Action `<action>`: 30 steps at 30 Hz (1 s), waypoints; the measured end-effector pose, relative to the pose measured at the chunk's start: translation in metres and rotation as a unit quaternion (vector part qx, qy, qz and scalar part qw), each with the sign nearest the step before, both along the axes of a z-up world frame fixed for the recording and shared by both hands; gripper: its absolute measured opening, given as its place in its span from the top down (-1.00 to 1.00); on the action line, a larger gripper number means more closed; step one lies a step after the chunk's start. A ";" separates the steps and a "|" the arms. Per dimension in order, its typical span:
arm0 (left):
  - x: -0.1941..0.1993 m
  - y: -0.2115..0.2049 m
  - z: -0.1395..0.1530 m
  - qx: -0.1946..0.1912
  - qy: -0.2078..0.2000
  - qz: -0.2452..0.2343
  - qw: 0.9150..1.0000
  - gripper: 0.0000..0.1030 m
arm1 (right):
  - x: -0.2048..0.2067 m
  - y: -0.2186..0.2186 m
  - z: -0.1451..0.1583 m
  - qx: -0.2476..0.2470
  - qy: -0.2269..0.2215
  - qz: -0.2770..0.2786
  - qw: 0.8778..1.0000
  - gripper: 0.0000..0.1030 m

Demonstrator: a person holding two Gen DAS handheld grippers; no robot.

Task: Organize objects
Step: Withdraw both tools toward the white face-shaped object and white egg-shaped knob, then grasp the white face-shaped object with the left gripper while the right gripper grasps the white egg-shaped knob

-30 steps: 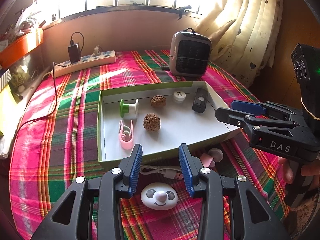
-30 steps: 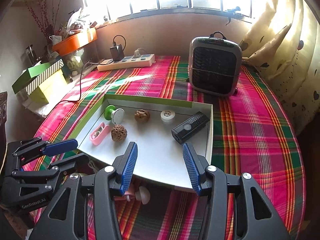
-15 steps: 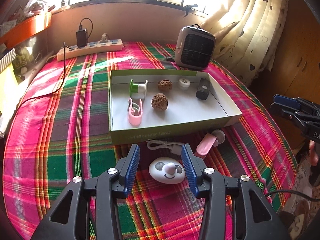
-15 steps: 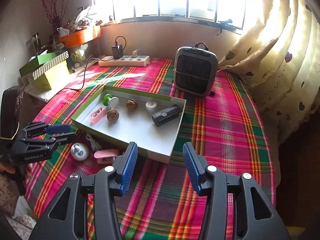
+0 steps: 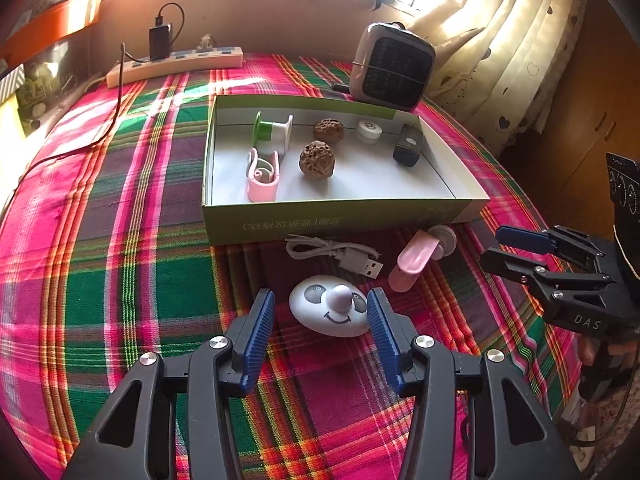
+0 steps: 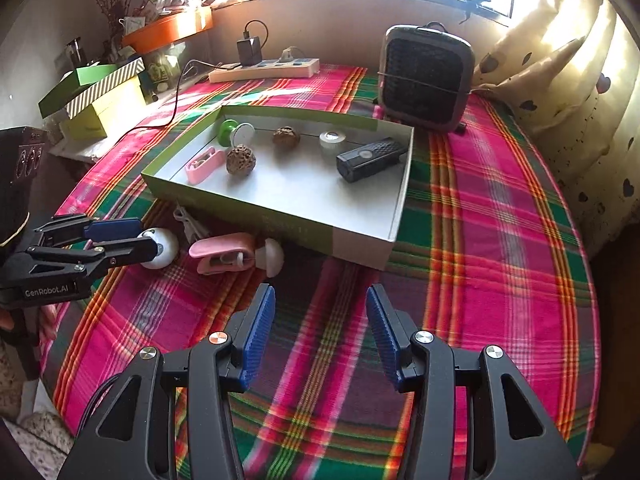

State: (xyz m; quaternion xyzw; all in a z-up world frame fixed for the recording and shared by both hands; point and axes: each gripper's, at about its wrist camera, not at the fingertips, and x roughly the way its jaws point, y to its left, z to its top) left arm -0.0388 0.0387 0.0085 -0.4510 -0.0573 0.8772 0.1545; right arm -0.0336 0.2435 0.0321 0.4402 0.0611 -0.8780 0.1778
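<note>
Item: white egg-shaped toy (image 5: 330, 312) with a painted face and a small knob on top. It lies on the plaid tablecloth (image 5: 120, 280), outside the green-sided box (image 5: 340, 220) and on its near side.

Position to your left claw (image 5: 320, 322): the toy sits directly between the two blue pads, which stand apart and, as far as you can see, do not touch it. Its long axis runs across the gap, pad to pad, so closing would squeeze it end to end.

Your right claw (image 6: 320, 328): pads apart, nothing between them, hanging over bare cloth well off from the toy. The left is plainly the nearer.

Near neighbours: a coiled white cable (image 5: 332, 254) and a pink clip-like piece (image 5: 416, 258), both just beyond the toy and apart from it.

Hard to make out: from the right wrist camera the left claw covers part of the toy. The toy's underside is hidden.
</note>
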 end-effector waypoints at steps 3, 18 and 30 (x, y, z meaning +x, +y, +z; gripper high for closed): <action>0.000 0.001 -0.003 -0.003 -0.001 -0.004 1.000 0.09 | -0.005 -0.005 -0.005 -0.004 -0.003 0.000 1.000 0.06; -0.004 -0.002 -0.004 -0.001 0.001 -0.007 1.000 0.09 | -0.022 -0.023 -0.019 -0.045 -0.020 0.022 0.999 0.05; -0.005 -0.004 -0.004 0.001 0.002 -0.007 1.000 0.09 | -0.022 -0.028 -0.022 -0.051 -0.020 0.056 0.997 0.05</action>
